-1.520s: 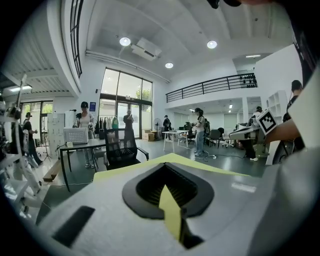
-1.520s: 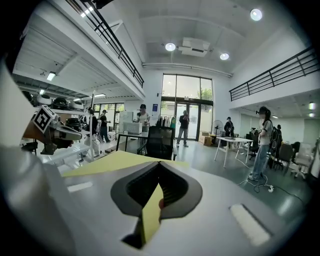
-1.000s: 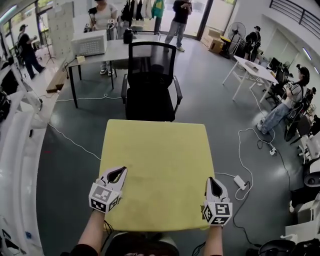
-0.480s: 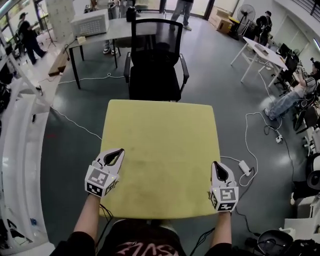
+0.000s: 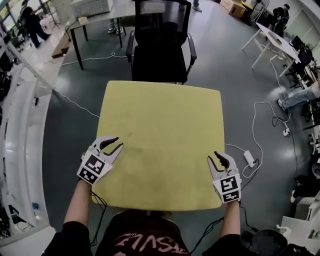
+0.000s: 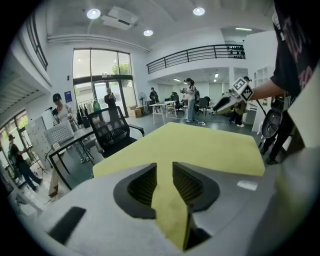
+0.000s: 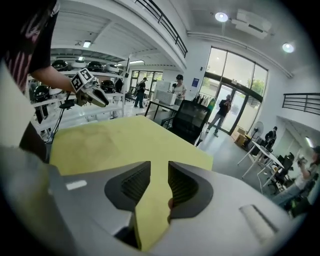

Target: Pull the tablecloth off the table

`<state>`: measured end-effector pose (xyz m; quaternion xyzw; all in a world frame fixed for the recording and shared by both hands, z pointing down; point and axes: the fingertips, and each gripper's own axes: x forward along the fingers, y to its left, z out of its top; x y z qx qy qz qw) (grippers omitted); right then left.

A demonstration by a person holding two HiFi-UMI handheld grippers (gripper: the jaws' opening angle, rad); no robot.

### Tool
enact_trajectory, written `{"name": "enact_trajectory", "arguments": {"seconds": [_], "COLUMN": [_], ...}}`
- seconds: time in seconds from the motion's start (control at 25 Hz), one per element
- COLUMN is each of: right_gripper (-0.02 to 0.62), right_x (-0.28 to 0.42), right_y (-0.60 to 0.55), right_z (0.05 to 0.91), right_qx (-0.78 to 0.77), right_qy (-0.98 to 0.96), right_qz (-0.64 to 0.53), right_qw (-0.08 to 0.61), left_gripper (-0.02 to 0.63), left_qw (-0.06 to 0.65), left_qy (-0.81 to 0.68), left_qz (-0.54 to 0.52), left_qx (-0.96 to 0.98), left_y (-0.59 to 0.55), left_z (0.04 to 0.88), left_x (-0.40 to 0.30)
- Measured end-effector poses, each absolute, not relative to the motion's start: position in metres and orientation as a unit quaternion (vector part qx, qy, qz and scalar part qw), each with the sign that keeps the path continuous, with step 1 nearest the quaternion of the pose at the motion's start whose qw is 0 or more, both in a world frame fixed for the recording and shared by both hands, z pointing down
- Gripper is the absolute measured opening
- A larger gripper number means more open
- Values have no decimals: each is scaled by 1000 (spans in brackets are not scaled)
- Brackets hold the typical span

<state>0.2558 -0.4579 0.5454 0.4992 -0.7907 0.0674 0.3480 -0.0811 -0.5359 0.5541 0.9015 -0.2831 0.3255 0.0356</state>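
Note:
A yellow tablecloth (image 5: 165, 135) covers a square table in front of me. My left gripper (image 5: 114, 144) sits at the cloth's left edge near the front, and its jaws are opening. In the left gripper view the cloth's edge (image 6: 170, 210) runs through the gap of the left gripper (image 6: 164, 170) without the pads pressing on it. My right gripper (image 5: 213, 157) is at the right edge, jaws also opening. In the right gripper view a strip of cloth (image 7: 150, 210) lies loose between the jaws of the right gripper (image 7: 159, 172).
A black office chair (image 5: 160, 45) stands against the table's far side. Cables and a power strip (image 5: 248, 158) lie on the grey floor to the right. A grey desk (image 5: 100, 12) stands at the back left, a white table (image 5: 280, 42) at the back right. People stand farther off.
Both grippers' jaws have gone from shut to apart. The head view has tilted down and the hands have drawn slightly toward me along the cloth's side edges.

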Motion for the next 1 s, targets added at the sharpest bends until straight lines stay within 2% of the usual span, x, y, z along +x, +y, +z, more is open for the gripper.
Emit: {"name": "enact_trajectory", "arguments": {"seconds": [0.12,0.36,0.64,1.0], "right_gripper": [140,150,153,166], "right_x": [255,254,262,274], "right_y": [-454,-452,-438,-452], "right_z": [558,581,609,643], "right_qx": [458,376,274,214], "right_qy": [-801,-808,-804,-799], "right_qz": [68,44,25,19], "right_qw": [380,452,526,561], "left_gripper": [118,146,149,163], "left_qw": [29,-18,-19,-25], "left_qy": [-260,-165,-58,-4], "left_qz": [357,449,513,560], "left_qx": [896,878,856,828], "left_y": [-531,-517,-503,-514], "left_z": [562,594,618,652], "left_x": [-81,-76,-74,-82]}}
